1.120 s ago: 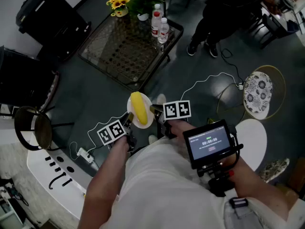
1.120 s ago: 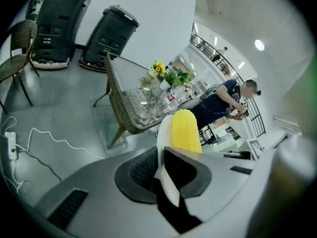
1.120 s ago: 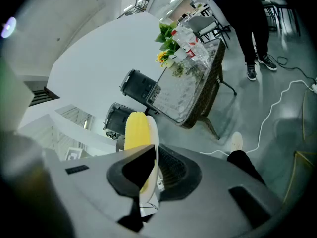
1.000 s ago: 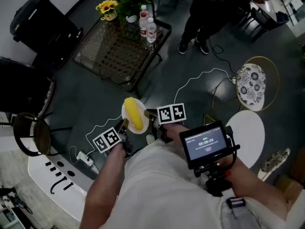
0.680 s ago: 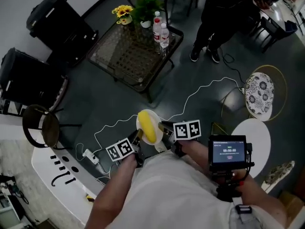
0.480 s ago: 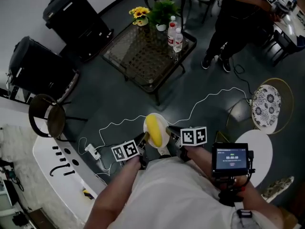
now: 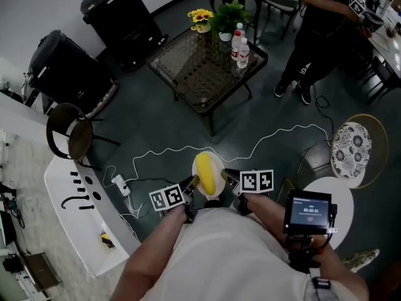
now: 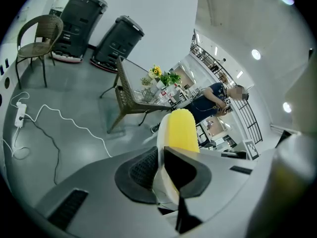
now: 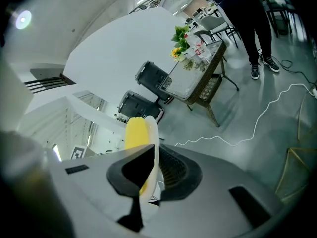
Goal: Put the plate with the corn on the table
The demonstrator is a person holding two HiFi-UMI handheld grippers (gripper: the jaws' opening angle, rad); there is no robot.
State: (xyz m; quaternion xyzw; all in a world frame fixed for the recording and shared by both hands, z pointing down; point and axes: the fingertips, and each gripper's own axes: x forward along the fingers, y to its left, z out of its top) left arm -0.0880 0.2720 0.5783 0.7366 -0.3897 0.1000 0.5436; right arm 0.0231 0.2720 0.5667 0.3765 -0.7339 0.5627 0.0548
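You find no legible text. The monitor (image 7: 307,209) by your right arm shows characters too small to read; the bottles (image 7: 240,45) carry unreadable labels.

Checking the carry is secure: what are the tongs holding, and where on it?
The plate bearing the corn, held by its rim: the left tongs clamp its left edge, the right tongs its right edge.

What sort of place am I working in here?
Probably a café-style lounge or lobby: a glass-topped wicker table with flowers and water bottles, a round chair, and a polished grey floor.
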